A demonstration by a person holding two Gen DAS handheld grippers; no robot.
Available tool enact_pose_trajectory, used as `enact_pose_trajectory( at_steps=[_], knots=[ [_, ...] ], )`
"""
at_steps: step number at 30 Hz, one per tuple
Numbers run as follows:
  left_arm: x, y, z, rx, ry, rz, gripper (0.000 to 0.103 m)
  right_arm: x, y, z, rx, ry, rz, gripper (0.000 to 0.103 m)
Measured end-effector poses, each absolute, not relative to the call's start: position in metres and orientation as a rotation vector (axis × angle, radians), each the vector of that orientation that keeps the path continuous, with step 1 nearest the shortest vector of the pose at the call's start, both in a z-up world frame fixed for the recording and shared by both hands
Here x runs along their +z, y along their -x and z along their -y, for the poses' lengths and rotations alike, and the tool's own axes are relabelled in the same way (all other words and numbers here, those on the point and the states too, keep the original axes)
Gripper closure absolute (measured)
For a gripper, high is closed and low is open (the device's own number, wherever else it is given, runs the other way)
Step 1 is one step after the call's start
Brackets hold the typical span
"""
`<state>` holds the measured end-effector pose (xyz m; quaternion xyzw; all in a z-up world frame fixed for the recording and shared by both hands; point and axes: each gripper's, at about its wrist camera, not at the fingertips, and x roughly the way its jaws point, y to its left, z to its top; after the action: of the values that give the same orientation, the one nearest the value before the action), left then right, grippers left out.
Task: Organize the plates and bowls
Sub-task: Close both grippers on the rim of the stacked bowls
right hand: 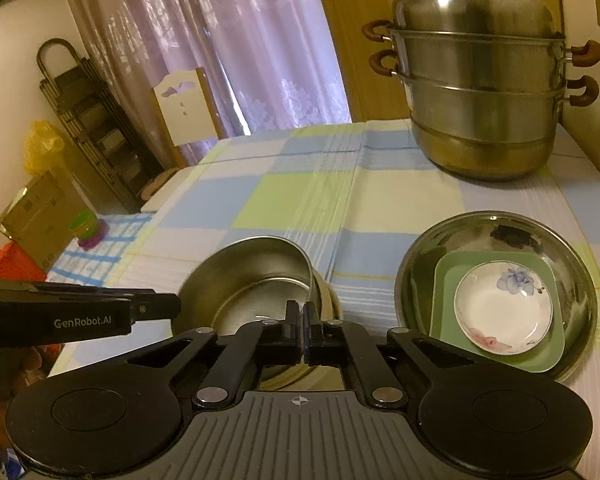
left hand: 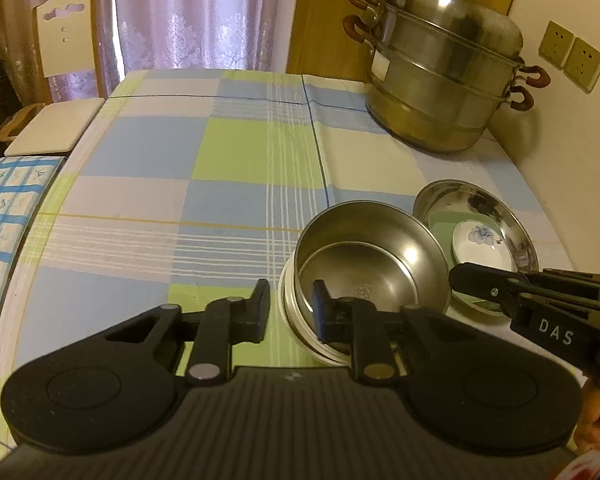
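Holding: steel bowl (left hand: 370, 264), tilted, its rim pinched by the right claw (right hand: 303, 330); it sits in or on a white-rimmed bowl (left hand: 300, 328) beneath it.
Where: near front of the desk (left hand: 236, 152), just left of the wide steel basin (right hand: 496, 236).
Basin contents: green square plate (right hand: 444, 296) with a small flowered dish (right hand: 502, 312) on top.
Right claw: narrow, fingers pressed on the bowl's near rim, one inside and one outside.
Left claw (left hand: 290, 308): wide, gripping nothing; its right finger is over the bowl's inside, its left finger outside the rim, so the rim lies between them. Contact cannot be told.
Key relation: the bowl is straight ahead of both claws, and the basin lies to its right, on the right hand's side, so the right is nearer if the bowl goes there.
Left view only: white rim under the bowl and the straddled left edge.
Right view only: the closed grip on the rim, plus the full plate-and-dish stack.
Behind: tall steamer pot (right hand: 480, 92), well apart at the desk's far right.
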<state>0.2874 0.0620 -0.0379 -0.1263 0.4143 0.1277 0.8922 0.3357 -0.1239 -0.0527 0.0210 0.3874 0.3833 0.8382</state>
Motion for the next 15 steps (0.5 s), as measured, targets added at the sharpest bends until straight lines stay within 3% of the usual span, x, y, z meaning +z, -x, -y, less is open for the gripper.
enact_pose_trajectory(
  at_steps=[15],
  knots=[
    [-0.053,-0.304,-0.072,0.230,0.270,-0.909,0.090,-0.071,-0.356,0.120,0.771,-0.075,-0.899,0.101]
  ],
)
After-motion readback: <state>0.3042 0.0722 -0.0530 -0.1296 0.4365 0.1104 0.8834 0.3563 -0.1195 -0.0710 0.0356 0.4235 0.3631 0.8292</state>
